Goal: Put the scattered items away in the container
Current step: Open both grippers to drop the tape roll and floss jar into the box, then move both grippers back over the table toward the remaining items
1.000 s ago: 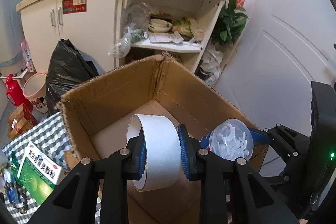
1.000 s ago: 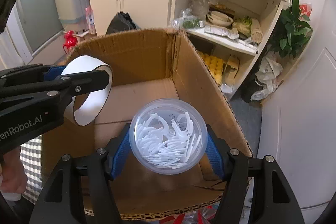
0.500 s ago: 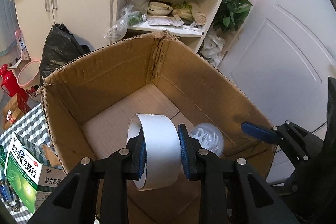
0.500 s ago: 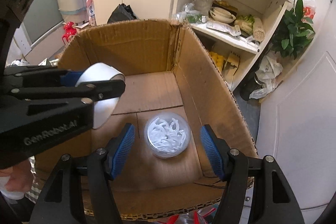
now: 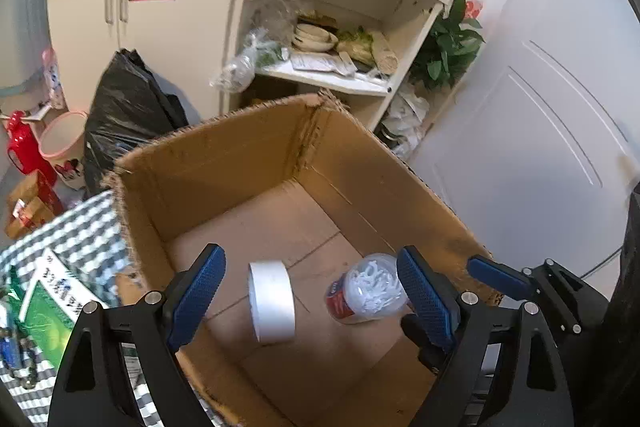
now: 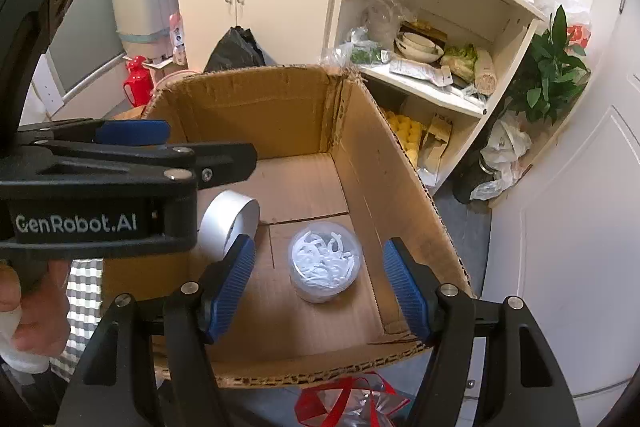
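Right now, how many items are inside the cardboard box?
2. White tape roll on the floor of the box, left; clear tub of floss picks, right. Near corners are hidden.

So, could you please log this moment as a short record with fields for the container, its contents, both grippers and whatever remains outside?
container: cardboard box, open at the top
contents: white tape roll on its edge; clear tub of white plastic pieces upright on the box floor
left gripper: open, above the box, holding nothing
right gripper: open, above the tub, holding nothing
outside the box: green and white carton on the checked cloth
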{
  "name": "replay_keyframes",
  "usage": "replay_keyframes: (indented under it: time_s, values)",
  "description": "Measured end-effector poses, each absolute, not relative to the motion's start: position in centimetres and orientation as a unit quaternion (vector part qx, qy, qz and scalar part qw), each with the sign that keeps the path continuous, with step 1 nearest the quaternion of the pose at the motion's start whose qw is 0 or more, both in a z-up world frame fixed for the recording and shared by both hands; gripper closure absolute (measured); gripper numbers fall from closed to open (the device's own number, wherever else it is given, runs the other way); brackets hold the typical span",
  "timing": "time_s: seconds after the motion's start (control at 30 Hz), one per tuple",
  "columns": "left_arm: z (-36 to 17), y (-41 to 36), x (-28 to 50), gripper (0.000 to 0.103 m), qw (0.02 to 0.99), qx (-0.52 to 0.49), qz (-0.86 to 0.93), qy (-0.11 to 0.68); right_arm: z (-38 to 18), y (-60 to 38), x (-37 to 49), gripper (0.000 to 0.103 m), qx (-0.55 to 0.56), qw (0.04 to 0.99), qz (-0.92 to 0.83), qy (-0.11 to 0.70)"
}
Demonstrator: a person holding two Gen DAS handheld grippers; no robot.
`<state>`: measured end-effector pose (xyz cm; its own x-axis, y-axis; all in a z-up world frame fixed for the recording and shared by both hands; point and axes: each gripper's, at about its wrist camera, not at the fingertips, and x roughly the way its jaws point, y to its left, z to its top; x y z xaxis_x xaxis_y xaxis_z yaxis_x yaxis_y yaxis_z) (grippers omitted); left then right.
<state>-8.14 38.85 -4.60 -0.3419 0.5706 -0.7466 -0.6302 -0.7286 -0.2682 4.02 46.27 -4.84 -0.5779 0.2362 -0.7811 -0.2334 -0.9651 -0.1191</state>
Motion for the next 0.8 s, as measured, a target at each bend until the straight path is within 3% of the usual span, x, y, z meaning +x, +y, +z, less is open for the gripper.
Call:
replay_keyframes:
  time_s: [0.57,0.8]
  values:
    - [-0.2,32.8,-6.1,0.013,0.332,-0.386,0.86,0.022,-1.5,42.4,5.7,0.032,-0.381,0.129,0.915,-0.012]
    - [1.7,29.2,-5.1,0.013,0.303,-0.358,0.883,0.024,0.1,40.3,6.0,0.024,-0.348,0.124,0.929,-0.013]
